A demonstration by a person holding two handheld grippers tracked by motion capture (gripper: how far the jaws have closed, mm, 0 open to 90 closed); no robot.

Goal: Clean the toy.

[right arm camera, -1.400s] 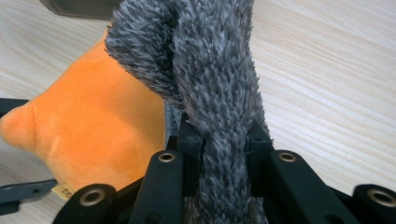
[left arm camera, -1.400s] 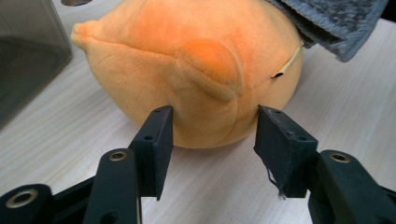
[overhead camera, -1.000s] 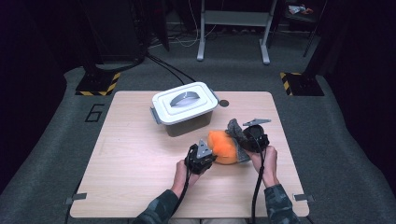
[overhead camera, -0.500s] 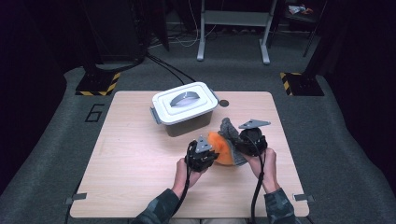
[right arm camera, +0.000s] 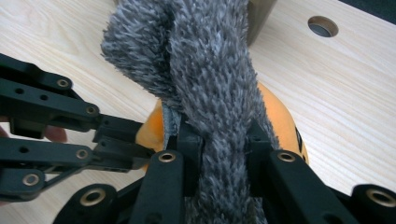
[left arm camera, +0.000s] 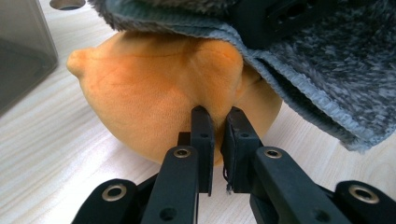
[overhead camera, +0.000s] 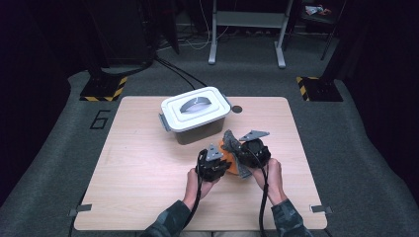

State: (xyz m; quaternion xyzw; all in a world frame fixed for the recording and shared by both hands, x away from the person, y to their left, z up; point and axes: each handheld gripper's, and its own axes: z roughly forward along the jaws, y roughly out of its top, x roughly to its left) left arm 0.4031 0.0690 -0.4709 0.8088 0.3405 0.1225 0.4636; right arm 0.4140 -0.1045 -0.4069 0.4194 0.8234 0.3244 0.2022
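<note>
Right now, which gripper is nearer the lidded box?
Right. The right gripper, shut on the grey cloth, sits just off the lidded box's near right corner. The left gripper, pinching the orange plush toy, sits farther toward the person.

Lidded box (overhead camera: 196,115) blocks just beyond grippers; table (overhead camera: 133,168) left side open.

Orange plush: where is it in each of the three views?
High view: the orange plush is centre-right on the table, between the two grippers, partly under the grey cloth.
Left gripper view: centre, pinched by the jaws.
Right gripper view: centre, peeking out both sides of the cloth.
Shared landmark: the grey cloth.
</note>
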